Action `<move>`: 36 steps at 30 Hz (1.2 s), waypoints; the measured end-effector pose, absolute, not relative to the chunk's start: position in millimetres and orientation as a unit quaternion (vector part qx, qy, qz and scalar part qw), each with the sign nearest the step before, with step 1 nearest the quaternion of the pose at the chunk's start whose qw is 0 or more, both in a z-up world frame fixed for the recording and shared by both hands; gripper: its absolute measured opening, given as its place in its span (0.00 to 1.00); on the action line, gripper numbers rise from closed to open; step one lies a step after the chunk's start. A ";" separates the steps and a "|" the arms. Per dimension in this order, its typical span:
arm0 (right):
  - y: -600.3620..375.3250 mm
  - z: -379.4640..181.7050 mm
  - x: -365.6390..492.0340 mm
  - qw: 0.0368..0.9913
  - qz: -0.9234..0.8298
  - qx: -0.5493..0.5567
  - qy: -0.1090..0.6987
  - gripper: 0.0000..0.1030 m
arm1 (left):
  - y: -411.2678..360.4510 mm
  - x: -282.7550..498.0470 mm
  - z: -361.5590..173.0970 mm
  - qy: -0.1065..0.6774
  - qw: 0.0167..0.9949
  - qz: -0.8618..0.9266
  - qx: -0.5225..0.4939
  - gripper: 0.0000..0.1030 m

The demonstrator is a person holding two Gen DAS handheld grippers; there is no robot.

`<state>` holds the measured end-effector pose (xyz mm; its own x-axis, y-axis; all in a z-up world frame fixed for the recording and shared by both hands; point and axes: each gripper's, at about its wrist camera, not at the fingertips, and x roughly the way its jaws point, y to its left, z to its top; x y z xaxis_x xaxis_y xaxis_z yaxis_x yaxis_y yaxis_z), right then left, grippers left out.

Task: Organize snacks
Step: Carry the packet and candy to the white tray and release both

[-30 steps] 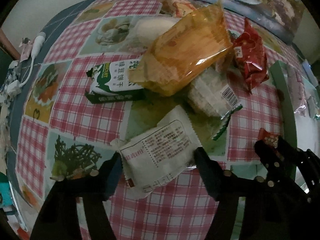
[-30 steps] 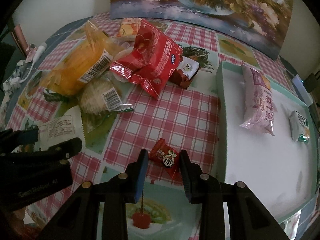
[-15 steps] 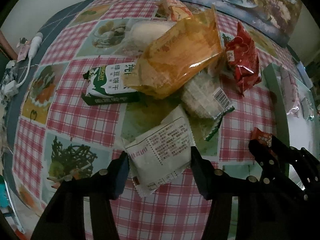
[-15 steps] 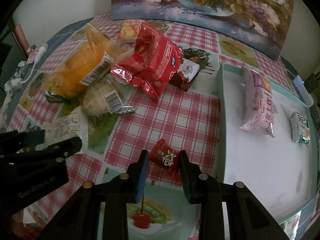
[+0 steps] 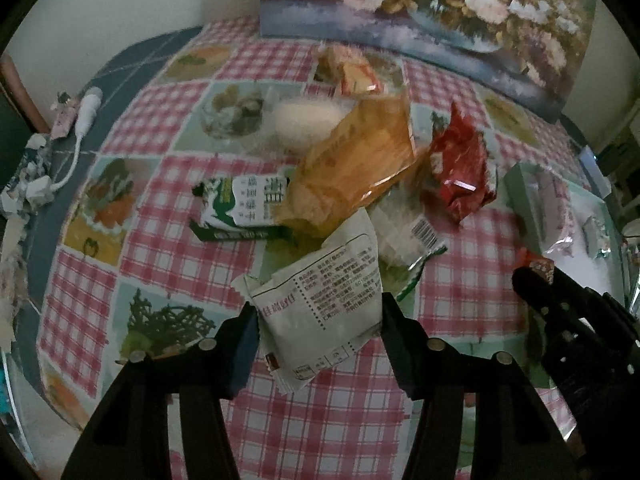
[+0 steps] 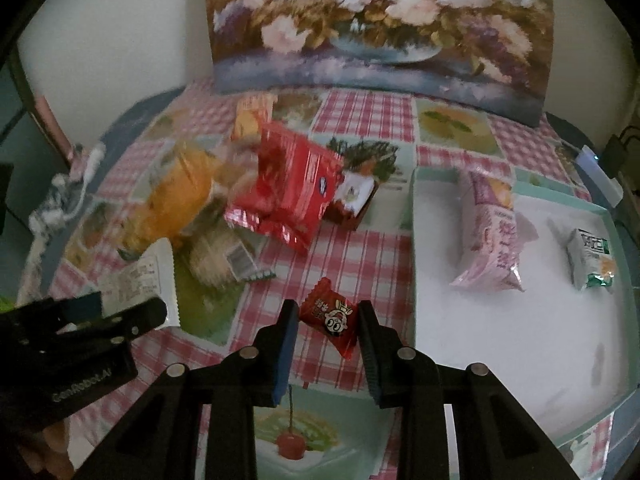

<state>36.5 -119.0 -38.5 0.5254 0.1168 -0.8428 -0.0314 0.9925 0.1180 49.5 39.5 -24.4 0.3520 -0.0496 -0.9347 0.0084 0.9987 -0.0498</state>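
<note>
My left gripper point(image 5: 318, 322) is shut on a white snack packet point(image 5: 320, 300) and holds it lifted off the checked tablecloth. My right gripper point(image 6: 327, 320) is shut on a small red candy packet point(image 6: 330, 316), also lifted. Behind lies a pile: an orange bag point(image 5: 356, 168), a red bag point(image 5: 460, 172), a green-and-white carton point(image 5: 240, 208) and a clear barcoded pack point(image 5: 404, 232). The white tray point(image 6: 500, 320) at the right holds a pink packet point(image 6: 490, 232) and a small green-white packet point(image 6: 592, 256).
A flower painting point(image 6: 380, 28) leans on the wall at the back. A white cable and paper scraps point(image 5: 48, 160) lie at the table's left edge. A small red-and-white box point(image 6: 354, 198) sits beside the red bag. The table edge curves at left.
Both grippers rose with their packets. The left closed on the white packet and lifted it; the right lifted the red candy. The views tilted up toward the painting.
</note>
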 end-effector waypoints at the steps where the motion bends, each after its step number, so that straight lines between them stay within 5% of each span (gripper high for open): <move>1: -122.3 -32.8 35.0 0.876 0.045 0.053 0.477 0.31 | 39.8 47.6 -19.4 0.564 0.826 -0.017 -0.018 0.57; 18: -161.4 6.0 25.8 0.903 0.029 0.108 0.416 0.31 | 19.7 41.3 17.2 0.514 0.856 -0.048 -0.022 0.57; 36: -315.9 -17.4 -0.2 0.850 -0.244 0.189 0.427 0.31 | -132.7 51.3 29.7 0.523 0.829 -0.175 0.095 0.57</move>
<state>-0.2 -315.9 -17.4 0.5165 -0.2538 -0.8178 0.5765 0.8092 0.1130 51.3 -132.7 29.7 0.3915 -0.1912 -0.9001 0.3898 0.9205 -0.0260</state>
